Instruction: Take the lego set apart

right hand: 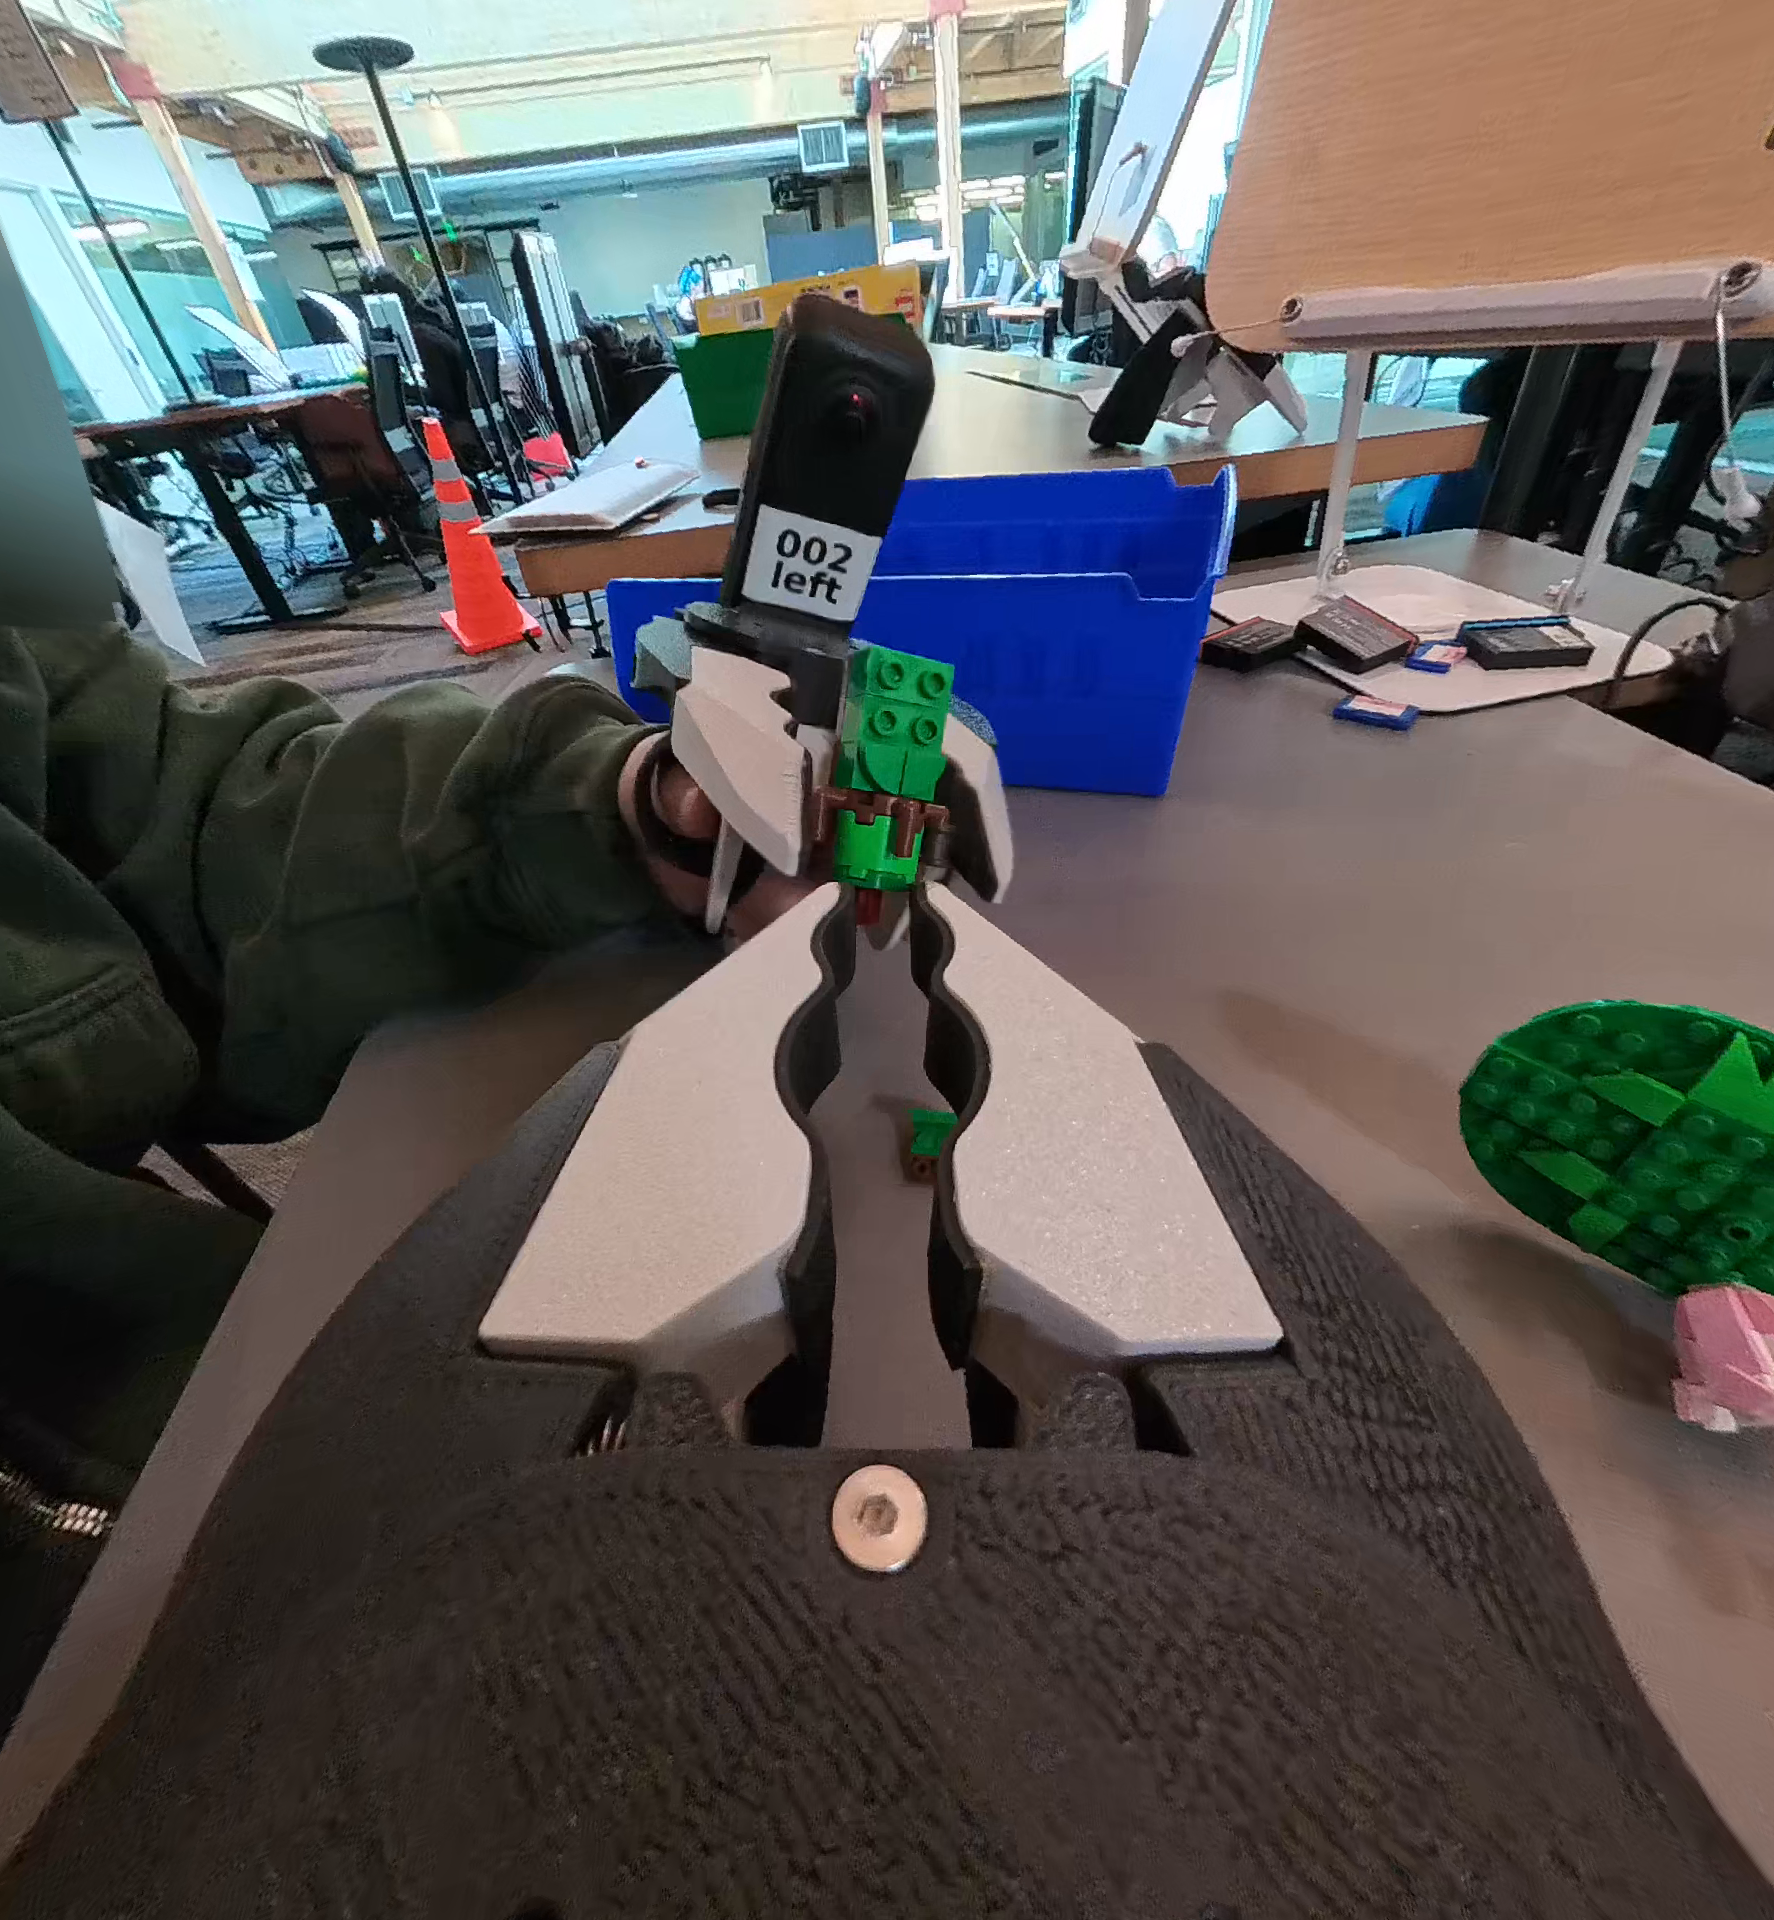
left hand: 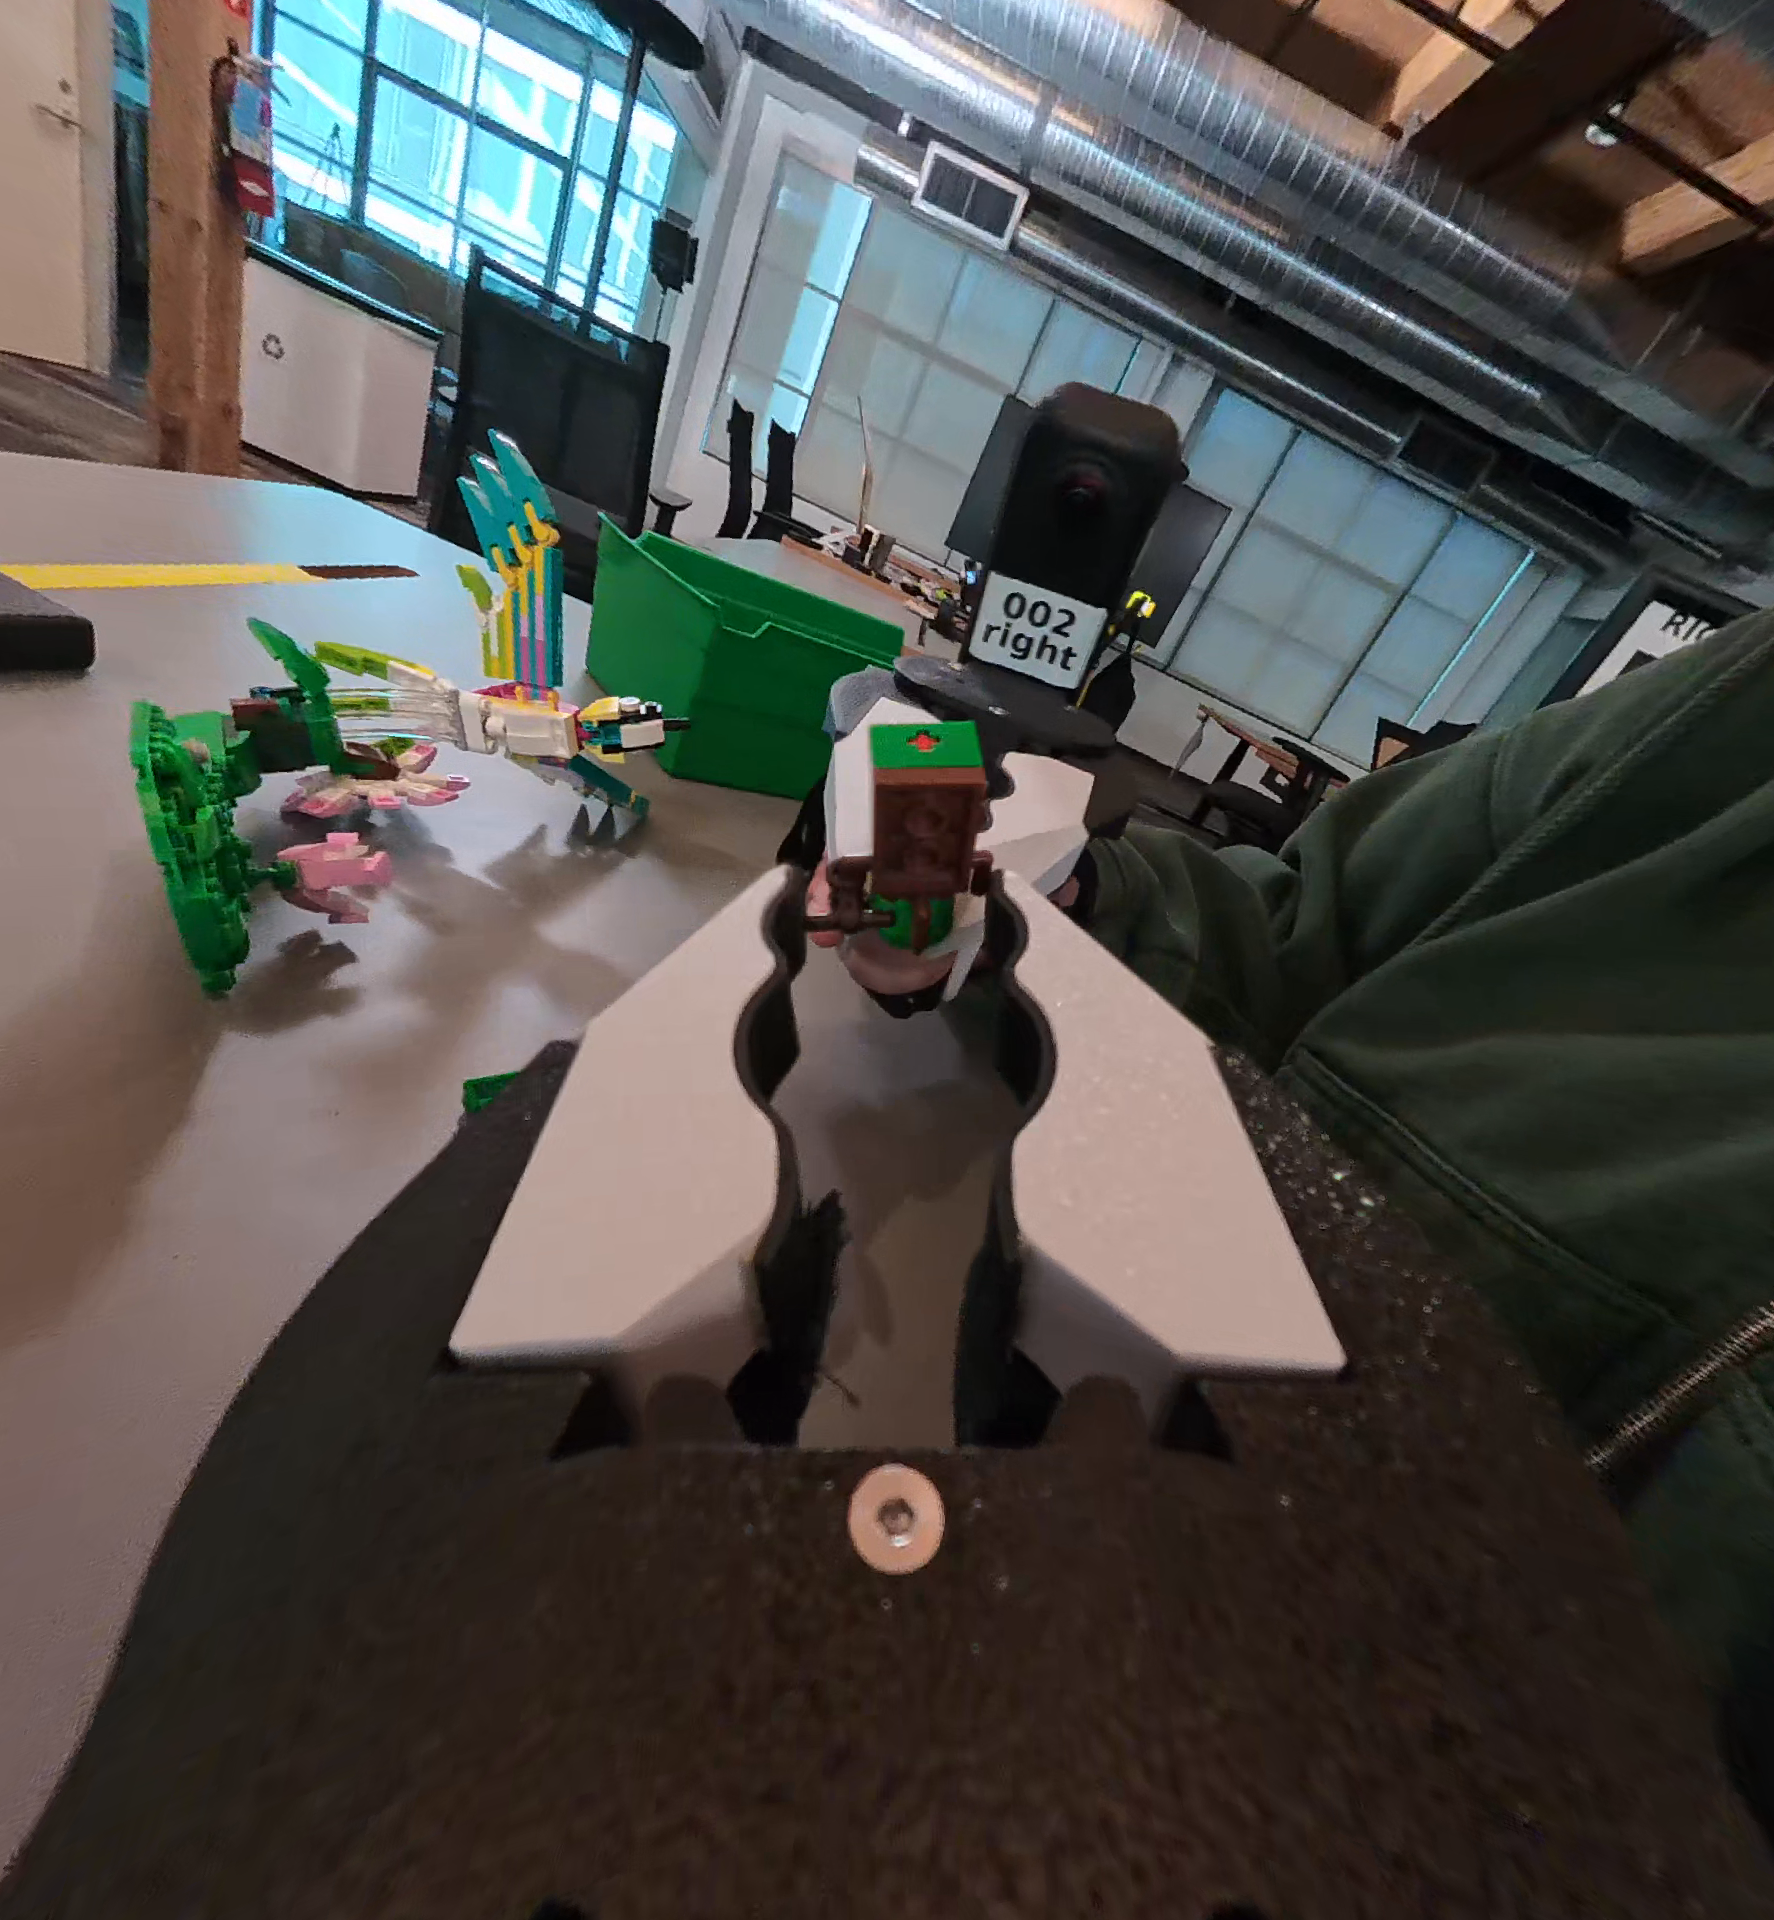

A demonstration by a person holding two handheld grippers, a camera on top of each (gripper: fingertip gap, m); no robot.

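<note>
A small green and brown lego piece (left hand: 924,821) is held in the air between the two grippers, which face each other tip to tip. My left gripper (left hand: 898,894) is closed around its lower part, at the brown crossbar. My right gripper (right hand: 878,904) is closed narrowly on the bottom end of the same piece (right hand: 898,707). The rest of the lego set, a colourful bird (left hand: 530,717) on a round green base (left hand: 197,831) with pink flowers (left hand: 343,862), lies tipped on the grey table to the left. The base (right hand: 1672,1153) and a flower (right hand: 1745,1361) also show in the right wrist view.
A green bin (left hand: 727,665) stands behind the bird. A blue bin (right hand: 1070,665) stands behind the left gripper. A small loose green piece (right hand: 930,1138) lies on the table under the grippers. Black boxes and cards on a white mat (right hand: 1434,644) are at the far right. A green sleeve (left hand: 1485,935) is alongside. The grippers are tip to tip, or close to it. Both grippers' tips are roughly 15 cm from the base (right hand: 1672,1153). The flower (right hand: 1745,1361) is about 15 cm from my left fingertips. Look for it in the left wrist view (left hand: 343,863) too. Both grippers' tips are roughly 20 cm from the colourful bird (left hand: 530,717).
</note>
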